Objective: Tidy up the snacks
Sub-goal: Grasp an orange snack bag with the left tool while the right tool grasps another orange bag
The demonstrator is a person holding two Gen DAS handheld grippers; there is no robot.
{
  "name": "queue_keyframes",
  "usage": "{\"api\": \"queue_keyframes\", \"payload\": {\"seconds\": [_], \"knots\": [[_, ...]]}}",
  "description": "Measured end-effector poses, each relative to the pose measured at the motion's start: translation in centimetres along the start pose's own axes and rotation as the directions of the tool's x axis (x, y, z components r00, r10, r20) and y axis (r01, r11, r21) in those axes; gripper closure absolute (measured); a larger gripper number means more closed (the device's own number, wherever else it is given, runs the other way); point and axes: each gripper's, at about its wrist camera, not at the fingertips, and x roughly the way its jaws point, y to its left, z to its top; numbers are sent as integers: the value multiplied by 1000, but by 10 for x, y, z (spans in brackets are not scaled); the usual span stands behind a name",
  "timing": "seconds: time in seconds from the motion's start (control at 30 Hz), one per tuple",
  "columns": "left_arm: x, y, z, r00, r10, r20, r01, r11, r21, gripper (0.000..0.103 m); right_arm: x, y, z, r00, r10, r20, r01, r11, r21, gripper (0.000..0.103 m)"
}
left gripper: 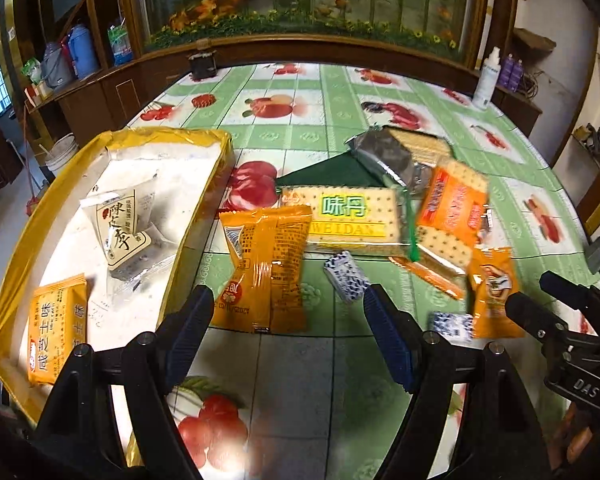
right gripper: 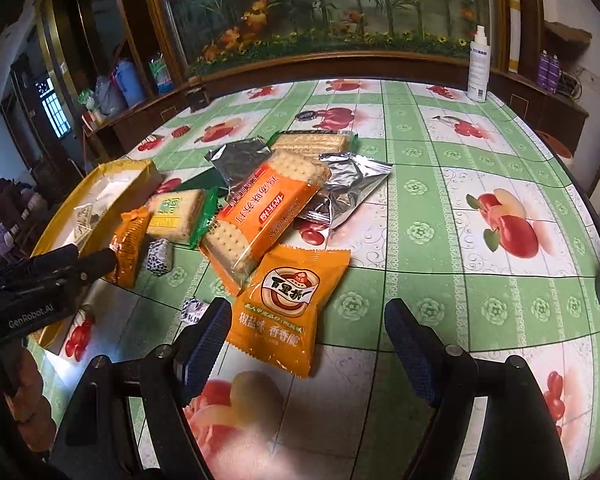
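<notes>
A yellow-rimmed tray (left gripper: 168, 135) at the left holds a white pouch (left gripper: 120, 216) and an orange packet (left gripper: 56, 328). Beside it lie loose snacks: an orange packet (left gripper: 266, 268), a green-and-yellow cracker pack (left gripper: 344, 216), an orange cracker pack (left gripper: 452, 208), a silver pack (left gripper: 396, 156) and two small blue-and-white candies (left gripper: 346, 276). My left gripper (left gripper: 288, 308) is open, its fingers either side of the orange packet's near end without pressing it. My right gripper (right gripper: 306, 320) is open over a smaller orange packet (right gripper: 288, 312), whose near edge lies by the left finger.
A white spray bottle (right gripper: 478, 68) stands at the table's far edge, with a small dark box (right gripper: 198, 96) at the far left. A fish tank in a wooden cabinet rises behind. The fruit-print tablecloth (right gripper: 480, 264) stretches to the right of the pile.
</notes>
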Motion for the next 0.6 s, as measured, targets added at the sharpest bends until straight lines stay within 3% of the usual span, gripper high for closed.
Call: {"api": "queue_keyframes", "payload": {"seconds": [0.13,0.3,0.4,0.43,0.47,0.5,0.53,0.6], "knots": [[16,4,5,999,18,-27,-18,1000,-2,26,20,16,6,999,-21,-41,19,999,-44,22],[36,1,12,998,-5,-61,6,1000,16,21,44,25,3,989,-123,-77,114,986,-122,23],[41,-1,16,998,-22,-62,24,999,30,19,43,22,4,988,-133,-76,123,984,-127,29],[42,1,16,997,-48,-67,49,999,15,21,42,21,4,988,-139,-68,129,983,-130,41],[43,5,15,994,-85,-71,84,996,-8,32,41,18,5,987,-141,-71,132,983,-128,46],[41,7,15,995,-70,-66,69,998,-11,59,41,16,5,988,-139,-71,129,984,-124,46],[42,9,14,997,-22,-69,22,1000,-1,66,39,12,4,988,-135,-68,127,985,-116,48],[35,18,12,997,-59,-40,58,998,-27,76,35,5,4,991,-115,-64,109,990,-84,49]]}}
